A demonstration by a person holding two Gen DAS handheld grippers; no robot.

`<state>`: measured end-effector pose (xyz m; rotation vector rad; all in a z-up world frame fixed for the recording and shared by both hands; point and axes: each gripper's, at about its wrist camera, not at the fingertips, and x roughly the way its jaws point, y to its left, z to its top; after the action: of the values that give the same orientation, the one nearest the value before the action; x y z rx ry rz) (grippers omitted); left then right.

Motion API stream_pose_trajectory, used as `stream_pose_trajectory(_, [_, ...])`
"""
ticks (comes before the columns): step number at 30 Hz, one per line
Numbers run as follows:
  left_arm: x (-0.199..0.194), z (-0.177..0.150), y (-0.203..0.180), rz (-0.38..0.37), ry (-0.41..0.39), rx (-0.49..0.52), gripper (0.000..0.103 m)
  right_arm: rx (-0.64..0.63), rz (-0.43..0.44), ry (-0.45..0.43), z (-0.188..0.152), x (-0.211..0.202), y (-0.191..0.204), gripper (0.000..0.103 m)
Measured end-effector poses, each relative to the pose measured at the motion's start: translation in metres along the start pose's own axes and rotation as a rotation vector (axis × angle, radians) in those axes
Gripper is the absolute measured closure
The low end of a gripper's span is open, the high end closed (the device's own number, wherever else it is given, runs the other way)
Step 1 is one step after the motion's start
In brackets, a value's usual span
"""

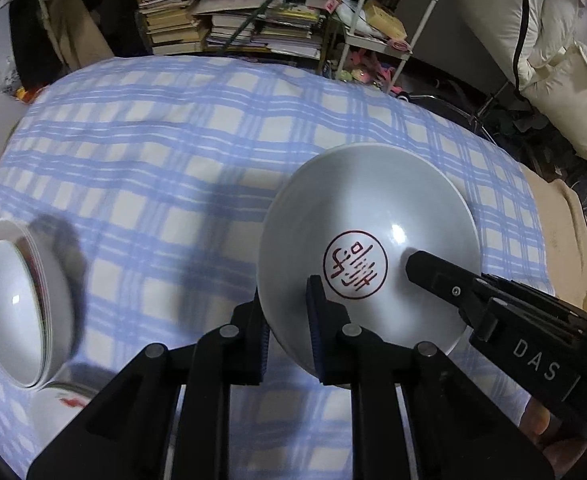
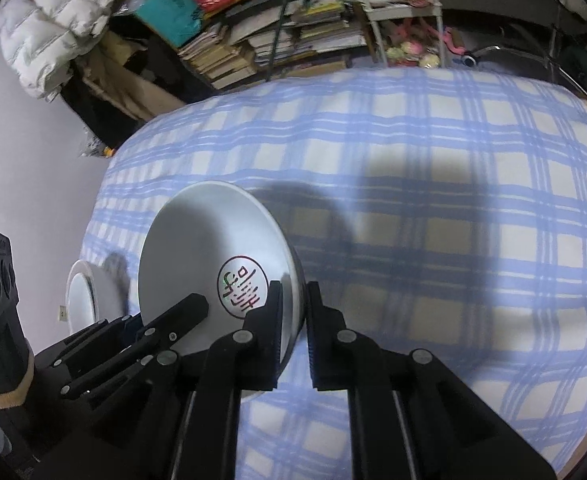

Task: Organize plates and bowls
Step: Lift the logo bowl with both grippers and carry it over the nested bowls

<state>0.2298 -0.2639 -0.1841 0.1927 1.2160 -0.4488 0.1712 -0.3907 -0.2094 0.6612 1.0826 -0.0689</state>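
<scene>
Both grippers are clamping one white bowl point(image 1: 367, 248) by its rim, holding it tilted on edge above the blue-checked bedspread point(image 1: 181, 152), its red seal mark facing the person. The left gripper point(image 1: 289, 328) is pinching the near-left part of the rim, one of its jaws inside the bowl and one behind the wall; the right gripper point(image 2: 295, 332) is doing the same on the opposite side of the rim (its black body is reaching into the left wrist view from the right).

The relation that matters: the stacked bowls point(image 1: 21, 304) are lying well to the left of the held bowl, also seen tipped toward the camera, sitting on what looks like a patterned plate point(image 1: 67, 398) at the bed's left edge. The left gripper is the nearer of the two to that stack, so a leftward carry would probably be led from that side.

The held bowl is showing nothing inside it; the topmost stacked bowl is likewise showing only a glossy white interior. How many bowls are nested there is hard to count through the blur. Books and shelves point(image 1: 233, 24) are crowding the background.
</scene>
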Motion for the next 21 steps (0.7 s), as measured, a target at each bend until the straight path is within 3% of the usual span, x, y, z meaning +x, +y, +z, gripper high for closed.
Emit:
stream_pose_trajectory(7, [-0.045, -0.009, 0.038, 0.045, -0.048, -0.033, 0.084, -0.085, 0.009, -0.028, -0.011, -0.015, 0.059, 0.091])
stream_pose_trajectory(13, [-0.091, -0.019, 0.069, 0.097, -0.136, -0.035, 0.084, -0.151, 0.027, -0.065, -0.019, -0.031, 0.110, 0.090])
stream_pose_trajectory(21, [-0.129, -0.037, 0.124, 0.158, -0.172, -0.092, 0.083, -0.244, 0.106, -0.078, -0.033, -0.032, 0.180, 0.090])
